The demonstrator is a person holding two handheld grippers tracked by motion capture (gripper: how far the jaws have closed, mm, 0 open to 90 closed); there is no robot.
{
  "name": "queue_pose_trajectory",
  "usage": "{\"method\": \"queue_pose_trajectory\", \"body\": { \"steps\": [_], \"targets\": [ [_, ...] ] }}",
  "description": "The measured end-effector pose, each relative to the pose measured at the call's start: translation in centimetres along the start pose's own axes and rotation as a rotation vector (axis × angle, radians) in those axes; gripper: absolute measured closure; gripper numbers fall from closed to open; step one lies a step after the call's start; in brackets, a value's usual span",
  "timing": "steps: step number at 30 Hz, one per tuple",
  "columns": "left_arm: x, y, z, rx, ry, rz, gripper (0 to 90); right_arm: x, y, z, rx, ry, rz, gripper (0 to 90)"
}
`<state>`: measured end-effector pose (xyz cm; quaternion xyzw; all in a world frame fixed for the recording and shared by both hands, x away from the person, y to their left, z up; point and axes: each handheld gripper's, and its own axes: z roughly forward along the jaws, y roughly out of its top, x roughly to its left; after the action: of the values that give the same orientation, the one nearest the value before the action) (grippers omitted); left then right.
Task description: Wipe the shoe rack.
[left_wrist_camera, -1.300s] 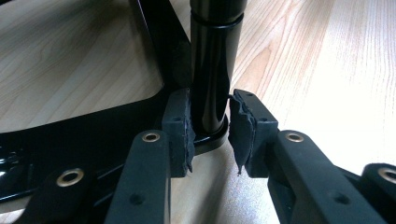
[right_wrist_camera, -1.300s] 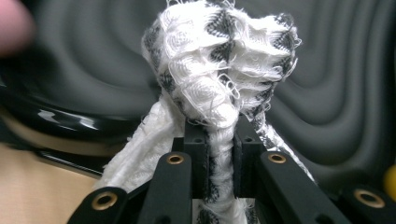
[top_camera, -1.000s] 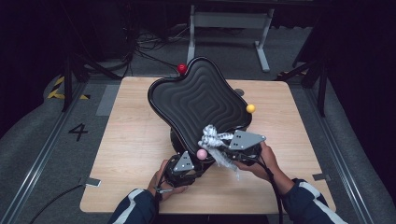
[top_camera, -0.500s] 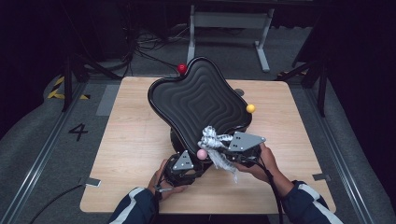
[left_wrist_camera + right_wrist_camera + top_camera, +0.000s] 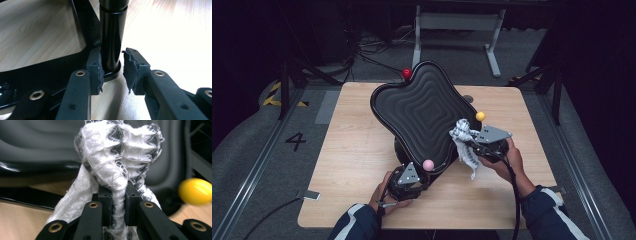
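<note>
A black panel (image 5: 422, 110) with a rippled face stands tilted on a stand in the middle of the wooden table (image 5: 357, 150). Red (image 5: 407, 73), yellow (image 5: 480, 116) and pink (image 5: 428, 164) balls sit at its corners. My left gripper (image 5: 409, 177) is under the panel's near edge, its pads closed on the stand's black post (image 5: 112, 30). My right gripper (image 5: 469, 145) is shut on a white and black patterned cloth (image 5: 464, 142), held against the panel's right edge just below the yellow ball. In the right gripper view the cloth (image 5: 112, 152) bunches above the jaws, with the yellow ball (image 5: 195, 191) to the right.
The stand's black base frame (image 5: 50, 67) lies flat on the table beside the post. A metal frame (image 5: 457, 25) and cables stand on the floor beyond the table's far edge. Bare wood shows at the table's left and near right.
My right gripper has carried the cloth to the right along the panel's lower edge, closer to the yellow ball. My left gripper has stayed on the post.
</note>
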<state>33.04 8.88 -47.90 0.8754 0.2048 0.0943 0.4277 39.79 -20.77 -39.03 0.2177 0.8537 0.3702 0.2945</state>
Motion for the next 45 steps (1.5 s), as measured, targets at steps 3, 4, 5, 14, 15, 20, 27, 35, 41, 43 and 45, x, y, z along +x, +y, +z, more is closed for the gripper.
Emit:
{"method": "queue_pose_trajectory", "body": {
  "steps": [3,4,5,14,15,20,27,35,41,43,45],
  "targets": [
    [-0.1,0.0,-0.1,0.01,0.003,0.004,67.4,-0.9,-0.7,-0.3,0.019,-0.051,0.005,79.5],
    [-0.1,0.0,0.0,0.005,0.006,0.008,67.4,-1.2,-0.9,-0.4,0.022,-0.057,0.013,79.3],
    [-0.1,0.0,0.0,0.003,0.006,0.004,67.2,-1.7,-1.2,-0.5,0.032,-0.076,0.021,79.3],
    [0.0,0.1,0.1,-0.001,-0.011,-0.003,68.2,-3.3,-2.8,0.0,0.043,-0.088,0.087,79.3],
    [0.0,0.1,0.1,0.0,-0.016,-0.004,68.2,-3.3,-2.8,0.0,0.043,-0.088,0.087,79.3],
    [-0.6,0.3,0.4,0.0,-0.008,0.005,68.3,-3.5,-3.4,1.0,0.062,-0.088,0.085,79.1],
    [-0.8,0.6,0.7,-0.002,0.001,0.007,68.2,-2.8,-3.1,1.3,0.033,-0.021,0.075,78.6],
    [-0.9,1.1,1.3,0.007,0.008,0.038,67.6,-0.9,-1.8,2.1,-0.005,0.06,0.044,78.5],
    [-1.0,1.2,1.4,0.018,0.002,0.048,62.5,1.9,-0.9,2.0,-0.019,0.123,-0.01,78.3],
    [-1.0,1.1,1.3,0.019,-0.005,0.046,58.8,1.9,-1.0,1.6,-0.027,0.141,0.0,78.5],
    [-1.0,0.9,1.0,0.018,-0.008,0.034,53.5,1.8,-1.3,1.2,-0.023,0.136,-0.002,78.5]
  ]
}}
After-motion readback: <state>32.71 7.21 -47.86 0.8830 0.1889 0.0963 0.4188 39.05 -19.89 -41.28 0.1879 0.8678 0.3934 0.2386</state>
